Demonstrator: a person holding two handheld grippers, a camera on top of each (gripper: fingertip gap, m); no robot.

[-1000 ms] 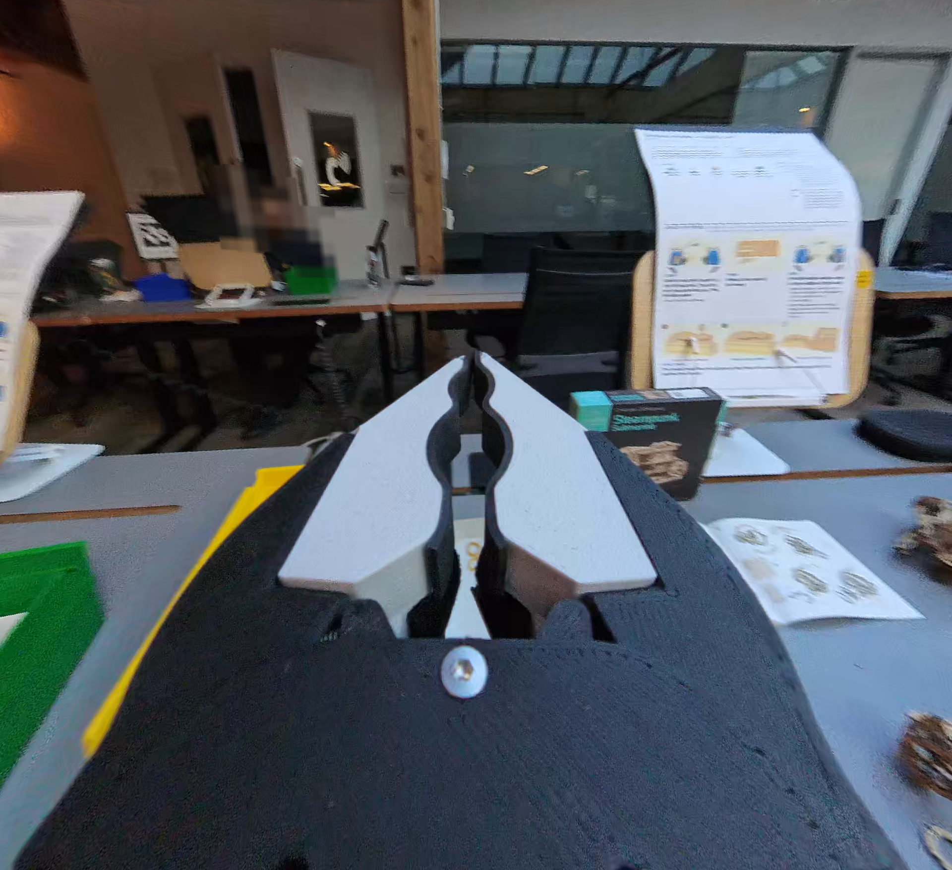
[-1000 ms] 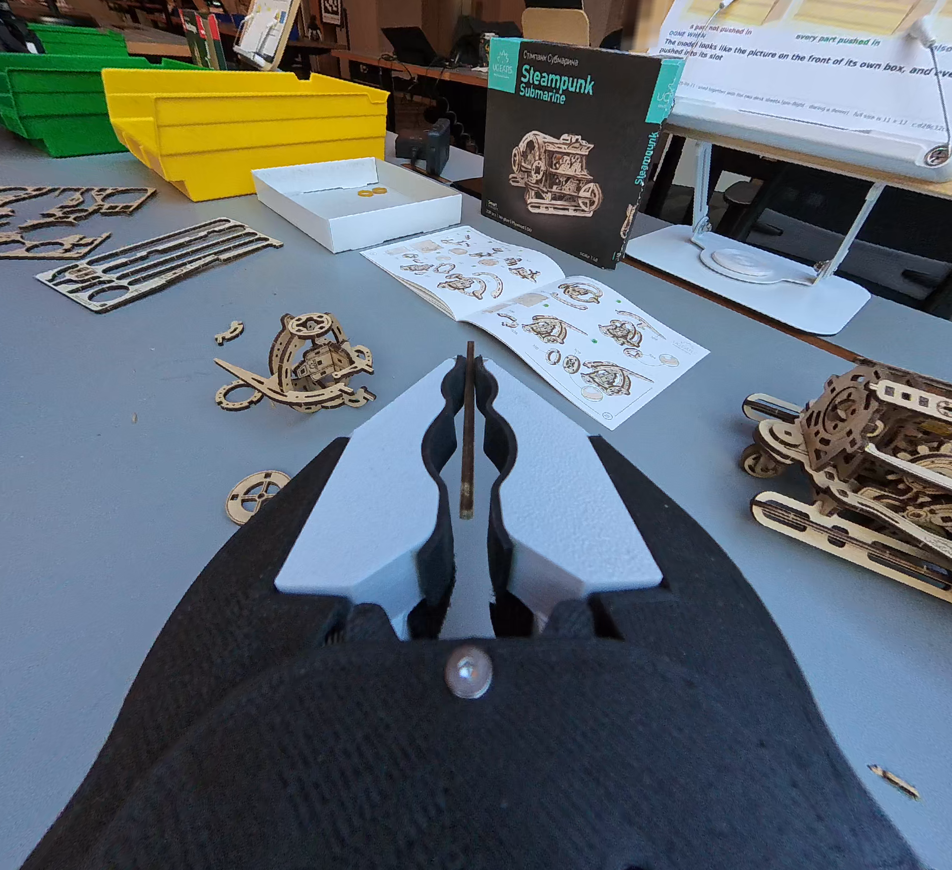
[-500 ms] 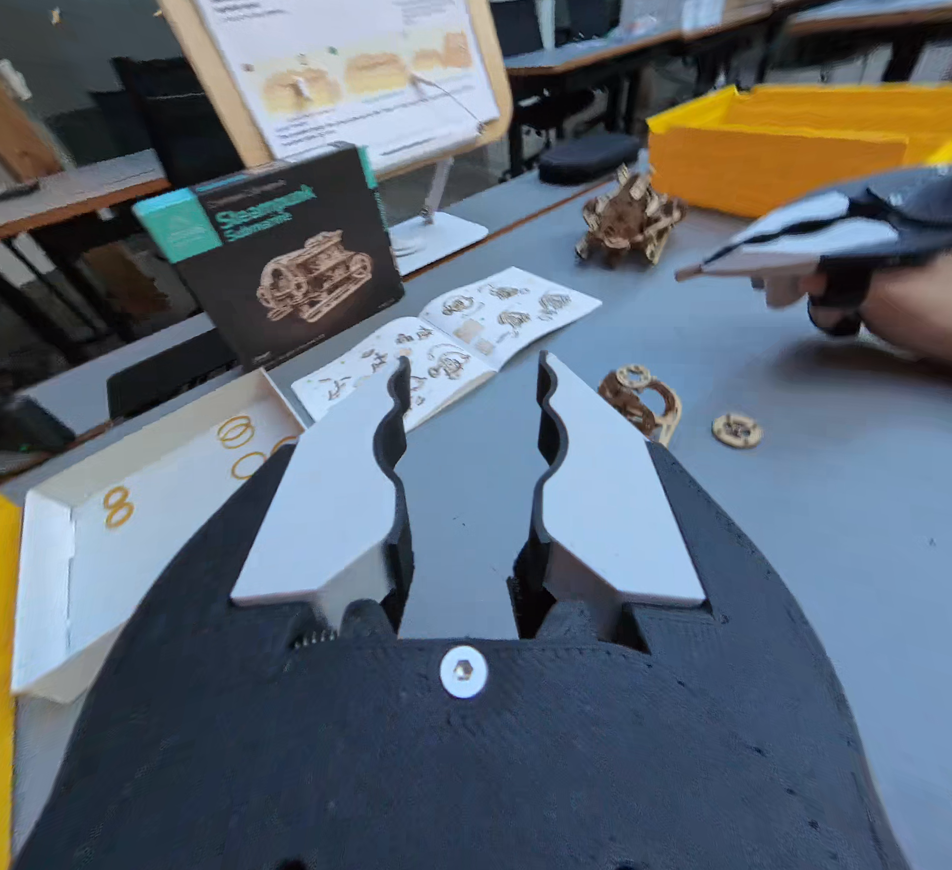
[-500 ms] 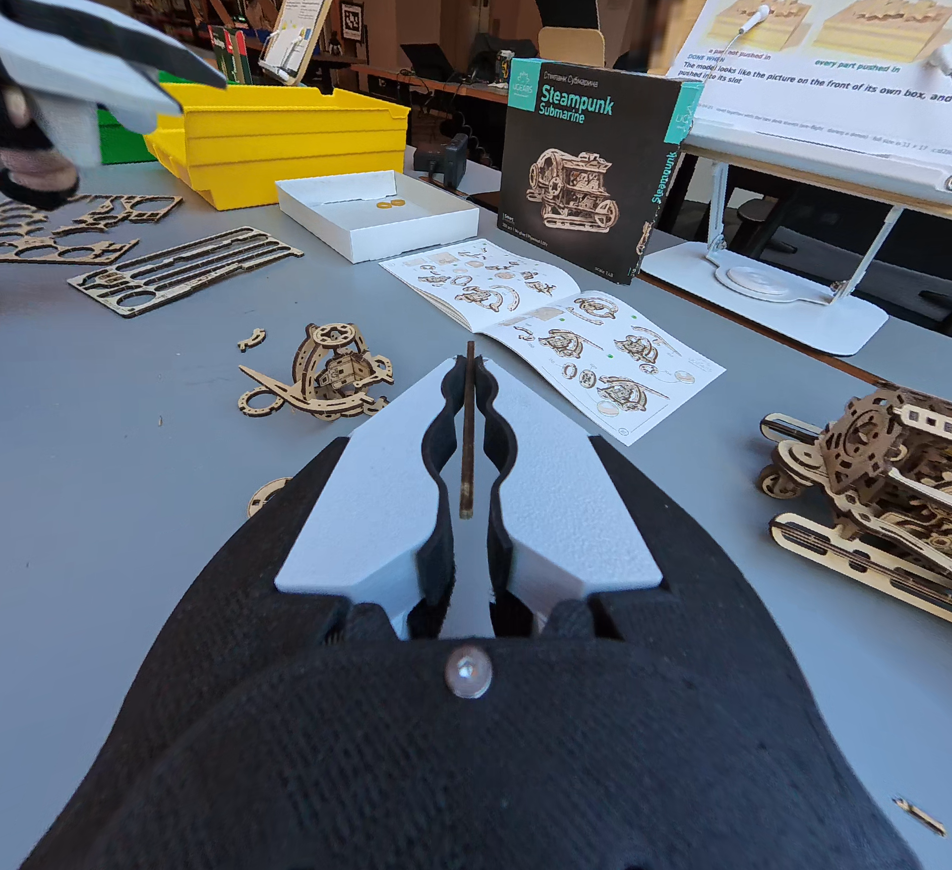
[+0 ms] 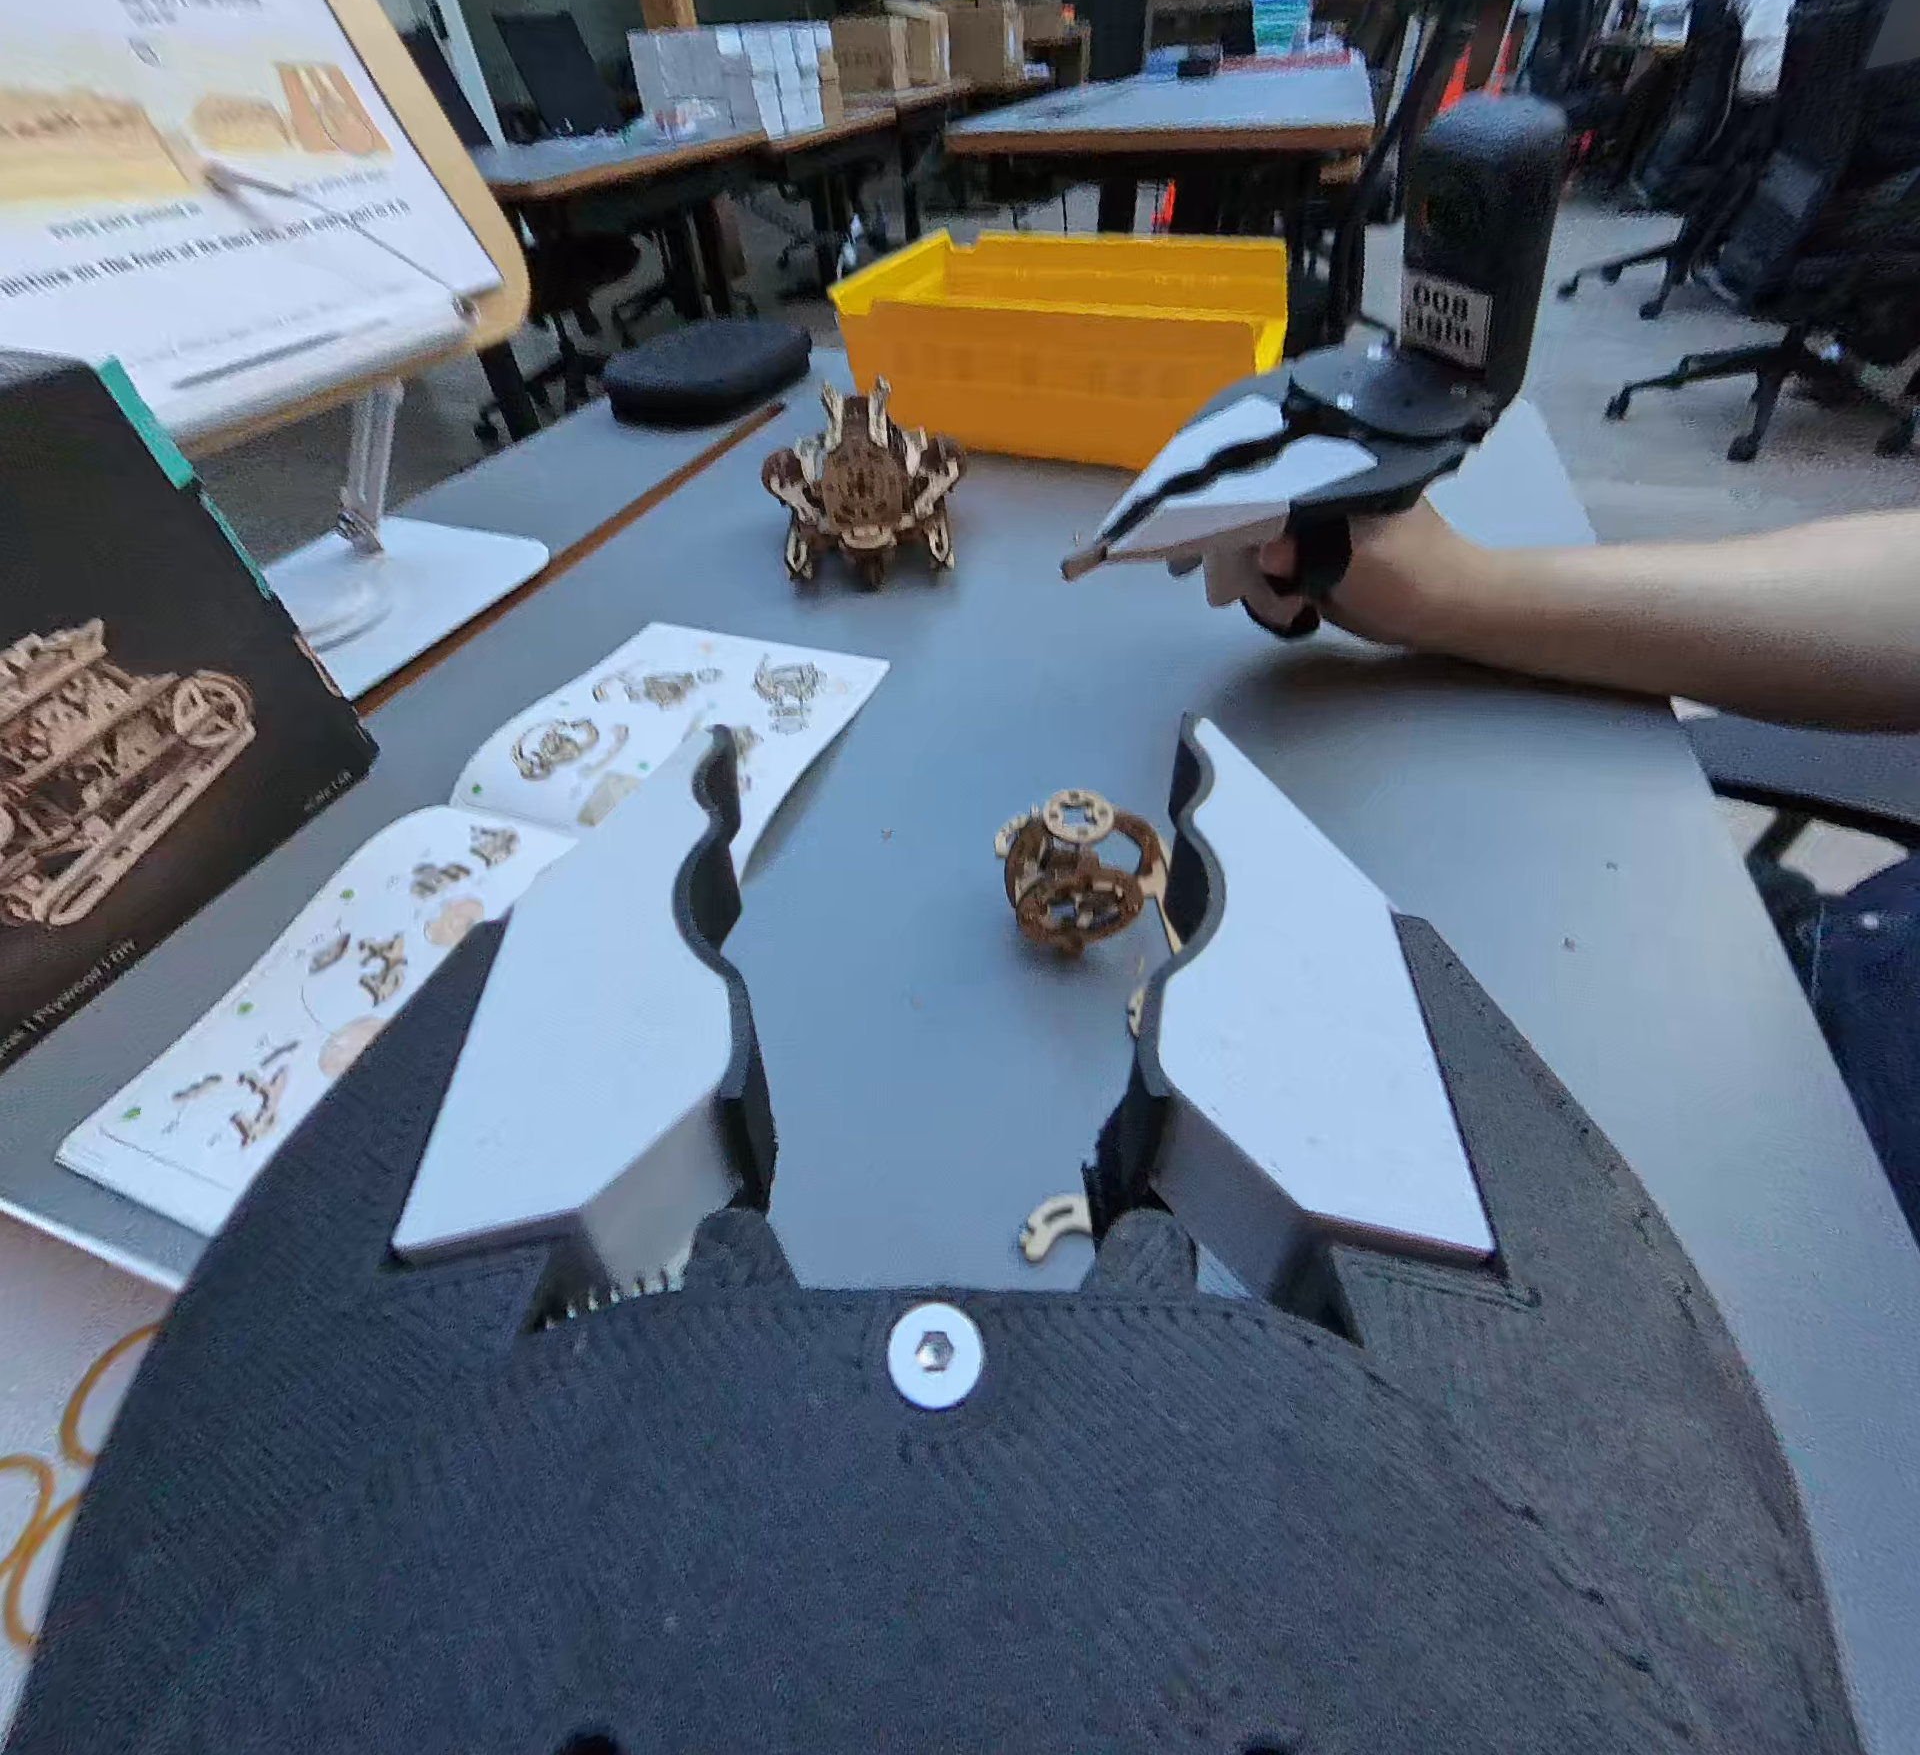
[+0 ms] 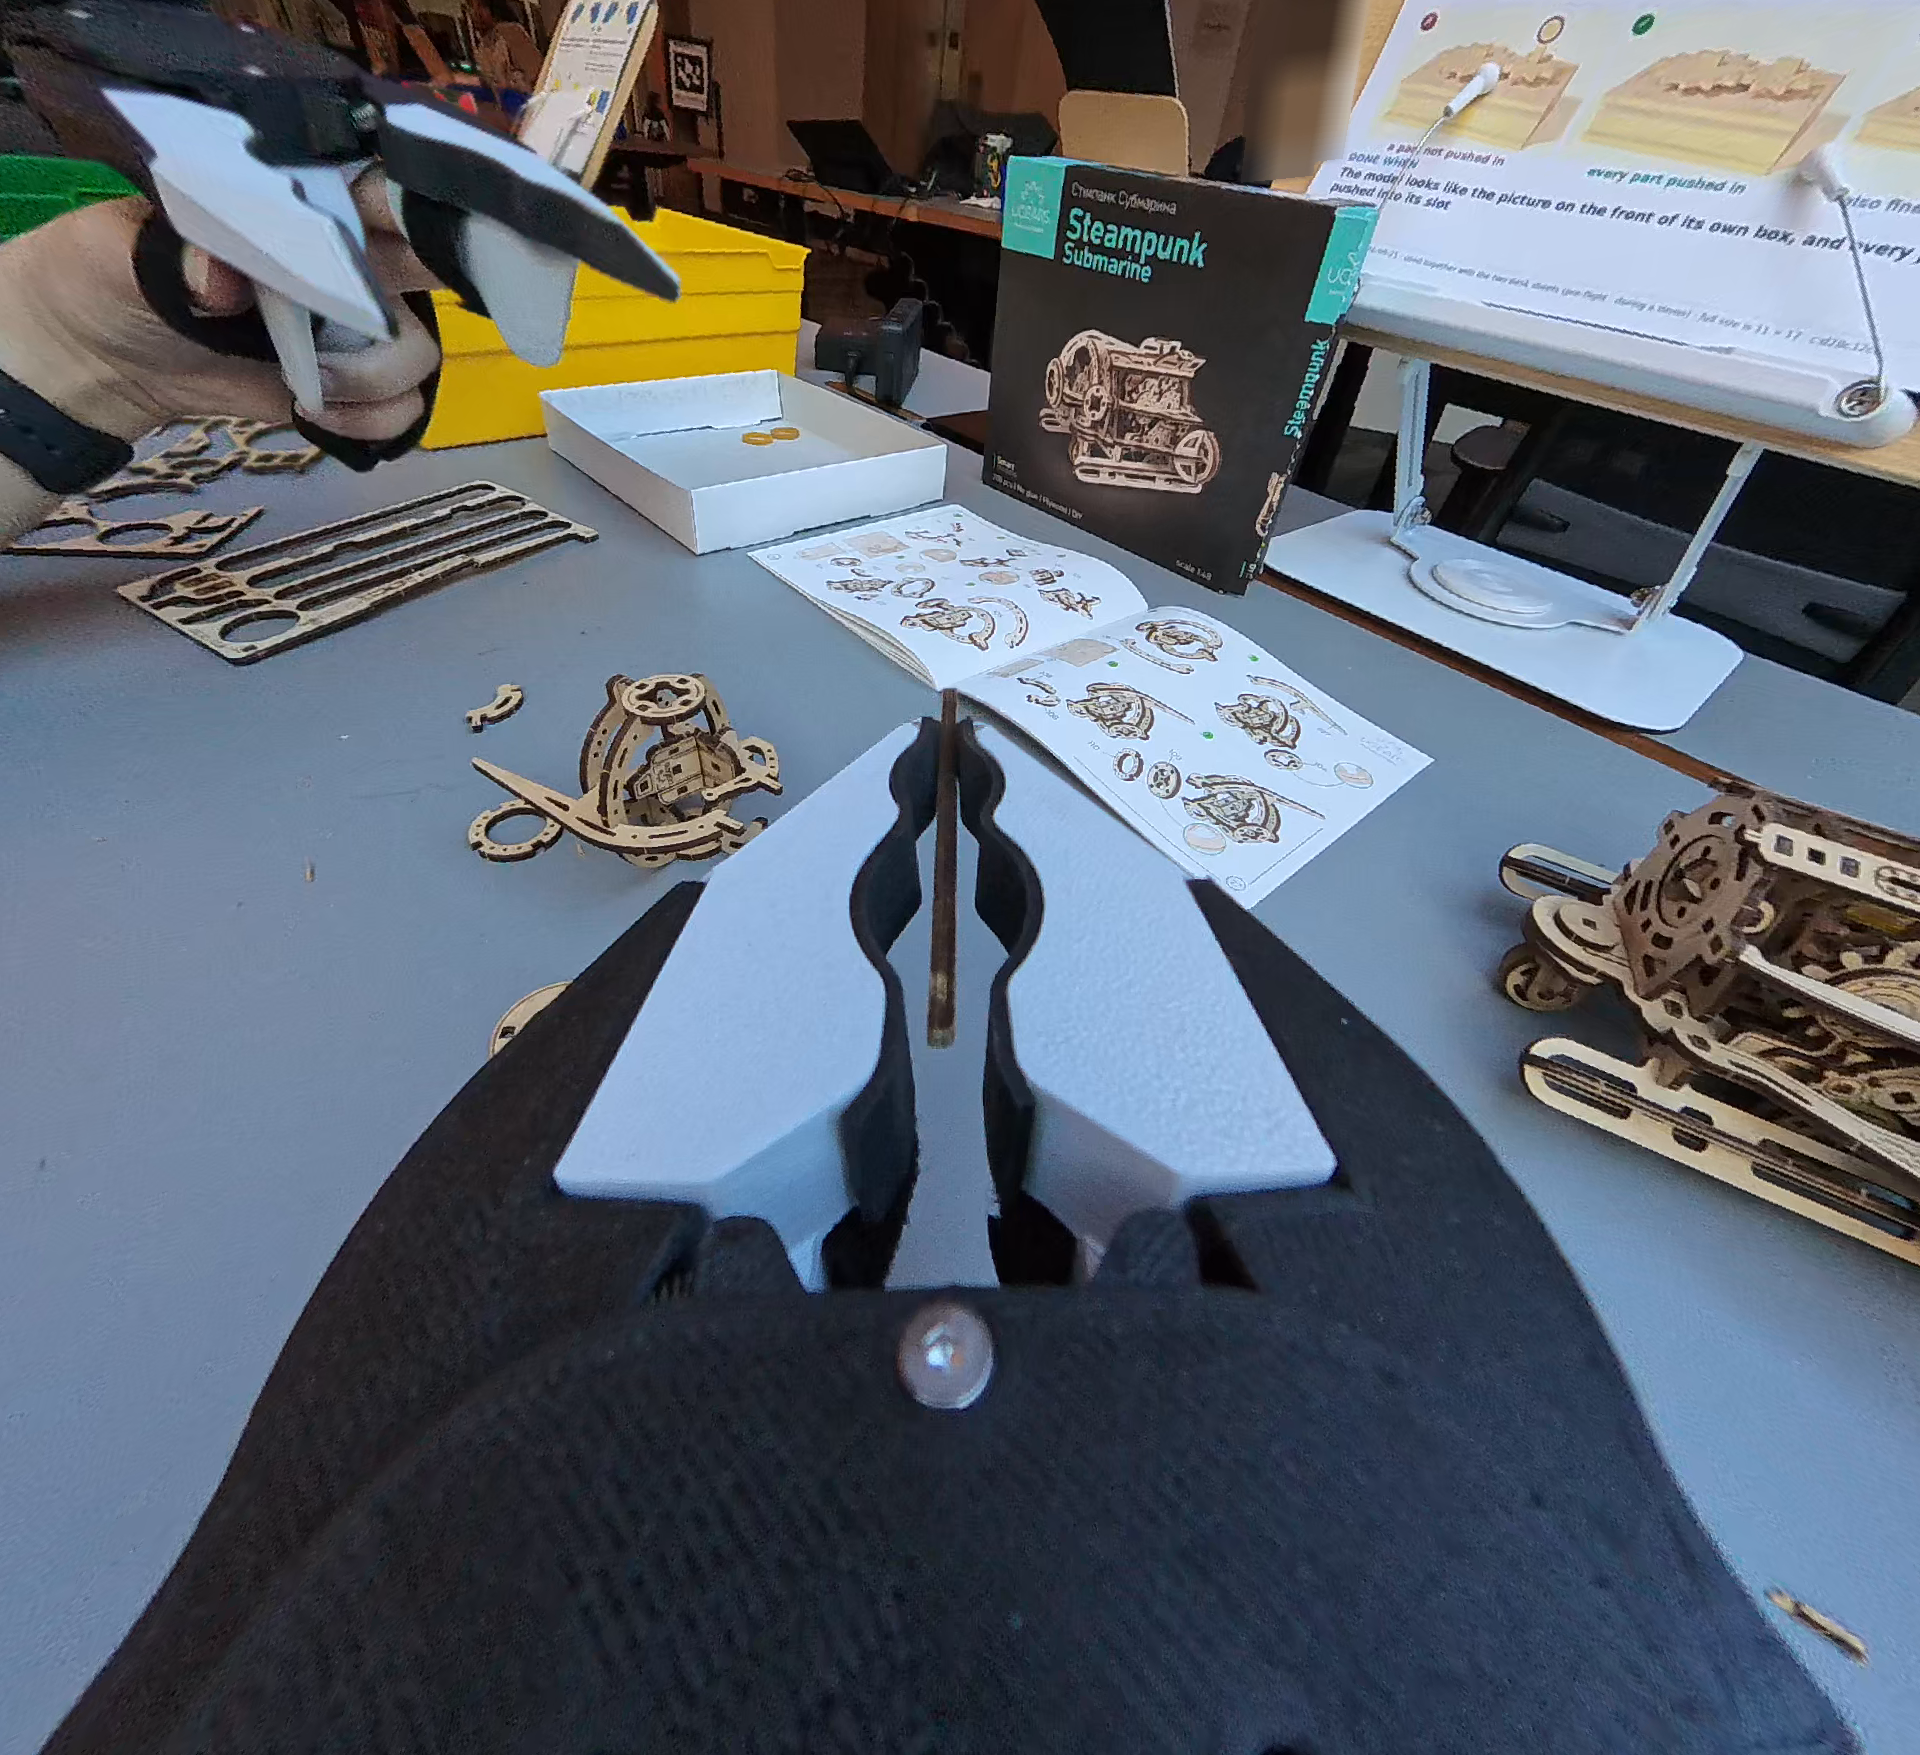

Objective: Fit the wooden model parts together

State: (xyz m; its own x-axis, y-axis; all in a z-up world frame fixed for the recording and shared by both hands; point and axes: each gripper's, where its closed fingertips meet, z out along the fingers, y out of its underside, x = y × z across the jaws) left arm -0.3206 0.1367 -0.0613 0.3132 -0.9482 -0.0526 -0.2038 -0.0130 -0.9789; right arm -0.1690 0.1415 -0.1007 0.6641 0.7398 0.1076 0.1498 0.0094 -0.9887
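Observation:
My right gripper point(image 6: 943, 734) is shut on a thin flat wooden part point(image 6: 943, 874), seen edge-on, and holds it above the grey table point(image 6: 260, 926). It also shows in the left wrist view point(image 5: 1081, 559), with the part's tip poking out. A small round wooden subassembly point(image 6: 644, 780) lies on the table to its front left. My left gripper point(image 5: 951, 749) is open wide and empty above the table, with that subassembly point(image 5: 1075, 874) just inside its right finger. It shows open in the right wrist view point(image 6: 520, 303) at the upper left.
A larger built wooden model point(image 6: 1745, 957) point(image 5: 857, 484) stands at the right. An open booklet point(image 6: 1039, 666), the black kit box point(image 6: 1153, 375), a white tray point(image 6: 748, 458), punched wooden sheets point(image 6: 343, 562), a yellow bin point(image 5: 1060, 334) and a document stand point(image 6: 1507, 604) ring the work area. Loose small parts point(image 6: 497, 706) lie about. The left gripper's tips are roughly 15 cm from the right gripper's. The larger built wooden model point(image 6: 1745, 957) lies around 20 cm away from my right fingertips. Look for it in the left wrist view point(image 5: 906, 480) too.
My left gripper has swung down from facing the room to the table and opened wide near the small subassembly. My right gripper keeps its hold on the thin part, barely moving.

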